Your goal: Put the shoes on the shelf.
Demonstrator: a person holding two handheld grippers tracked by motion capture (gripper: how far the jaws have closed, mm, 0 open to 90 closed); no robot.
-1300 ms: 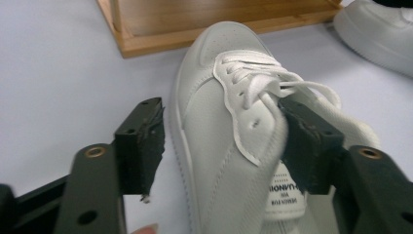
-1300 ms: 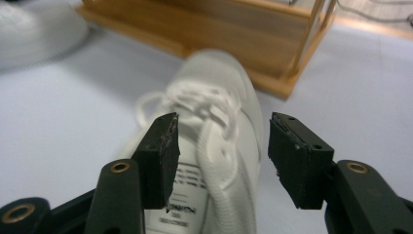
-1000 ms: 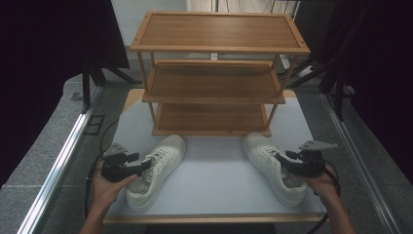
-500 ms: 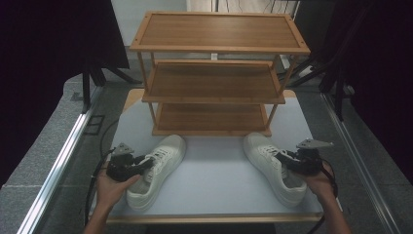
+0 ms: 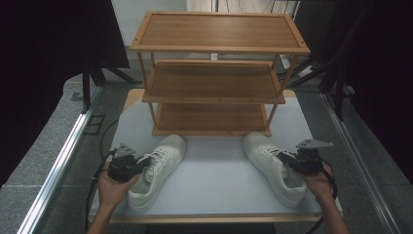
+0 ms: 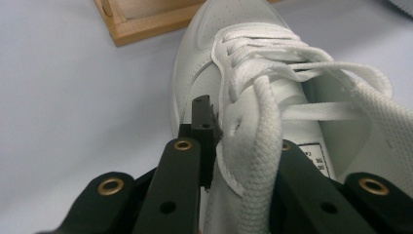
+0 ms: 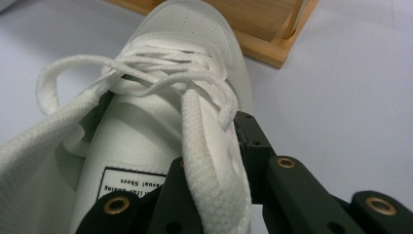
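High view: two white sneakers are lying on the pale worktop (image 5: 214, 175) in front of a three-tier wooden shoe rack (image 5: 214, 87), toes pointing toward its bottom shelf. The left sneaker (image 5: 156, 170) is lying near the rack's left foot, the right sneaker (image 5: 275, 165) near its right foot, well apart from each other. The left tongs (image 5: 141, 165) are biting the outer side of the left sneaker's collar; the right tongs (image 5: 292, 163) are doing the same on the right sneaker. Both pairs have just been closing, with shoe wall between the jaws.

Left gripper view: the left tongs (image 6: 229, 146) are clamping the upper's side wall beside the eyelets, one jaw outside, the other inside the opening under a loose lace (image 6: 263, 146). The wall is looking thin and pliable, so it is likely to fold under load.

Right gripper view: the right tongs (image 7: 214, 161) are gripping the right sneaker (image 7: 185, 63) likewise, a lace (image 7: 204, 146) draping across the inner jaw.

Judgement: each shoe is probably light, with a soft upper and stiff sole. Held by the collar edge, it may swing toe-down; the smooth leather may slip, and the laces may snag.
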